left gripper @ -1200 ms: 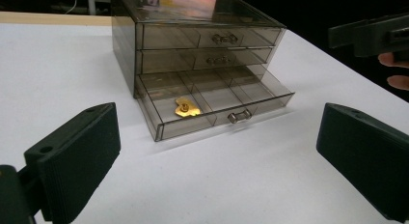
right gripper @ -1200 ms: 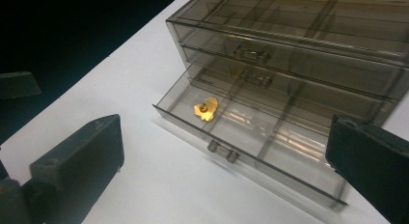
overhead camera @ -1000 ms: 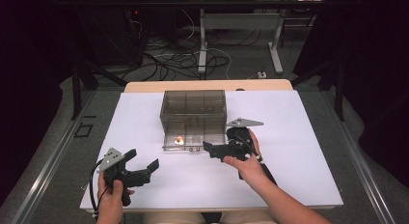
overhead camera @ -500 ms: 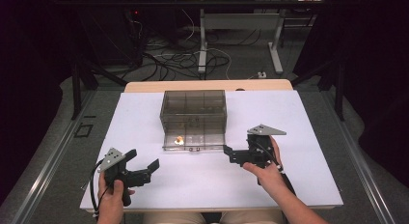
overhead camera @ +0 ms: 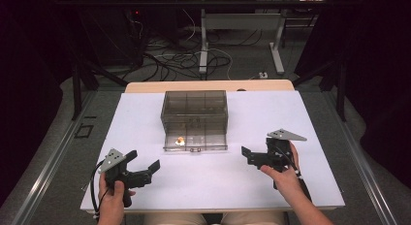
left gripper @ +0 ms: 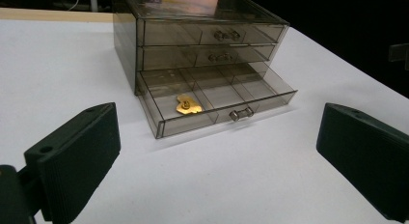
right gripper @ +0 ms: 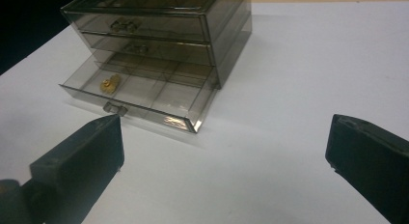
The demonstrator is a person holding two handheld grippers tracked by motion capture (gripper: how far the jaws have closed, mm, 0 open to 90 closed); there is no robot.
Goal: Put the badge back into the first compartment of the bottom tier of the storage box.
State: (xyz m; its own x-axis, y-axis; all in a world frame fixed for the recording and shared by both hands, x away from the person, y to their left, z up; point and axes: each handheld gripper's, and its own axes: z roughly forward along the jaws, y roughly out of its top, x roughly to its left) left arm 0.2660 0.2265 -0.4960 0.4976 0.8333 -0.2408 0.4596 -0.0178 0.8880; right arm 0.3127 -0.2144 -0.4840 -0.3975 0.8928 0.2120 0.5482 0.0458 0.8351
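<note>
Drawer (overhead camera: 196, 141) — the bottom one of the smoky plastic chest (overhead camera: 195, 107) — stands pulled out toward the person, a small gold trinket (left gripper: 187, 105) in its front-left compartment. Nearer than the chest, the left gripper (overhead camera: 144, 169) and right gripper (overhead camera: 247, 155) hover wide open, holding nothing. To close it well, push squarely on the knob (left gripper: 241, 113) — an off-centre shove could skew it.
</note>
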